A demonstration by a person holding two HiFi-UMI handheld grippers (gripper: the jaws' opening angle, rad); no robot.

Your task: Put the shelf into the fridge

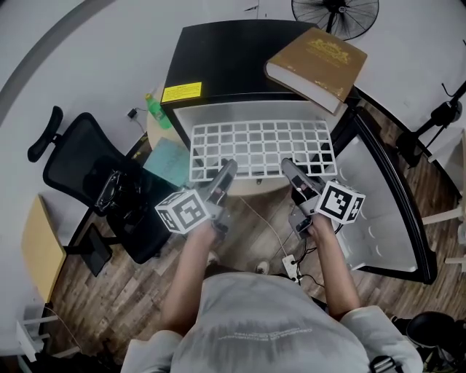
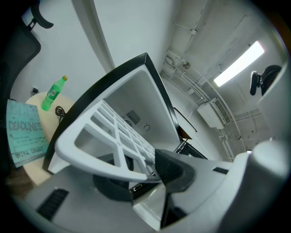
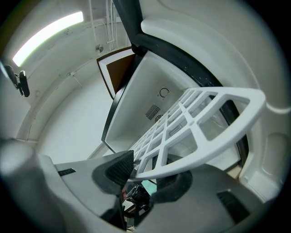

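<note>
While left gripper (image 1: 227, 170) and right gripper (image 1: 288, 167) clamp shelf (image 1: 256, 146), fridge (image 1: 218, 62) open.

left tool (image 1: 226, 170), right tool (image 1: 288, 167), both clamped on shelf (image 1: 256, 146)

Floor (image 1: 95, 291) was dark wood plank. Walls (image 2: 132, 27) were plain white. A black office chair (image 1: 84, 171) stood left, just beside a small round table (image 1: 151, 137). A fan (image 1: 342, 18) stood at the far side. One ceiling strip light (image 2: 238, 63) was lit.
</note>
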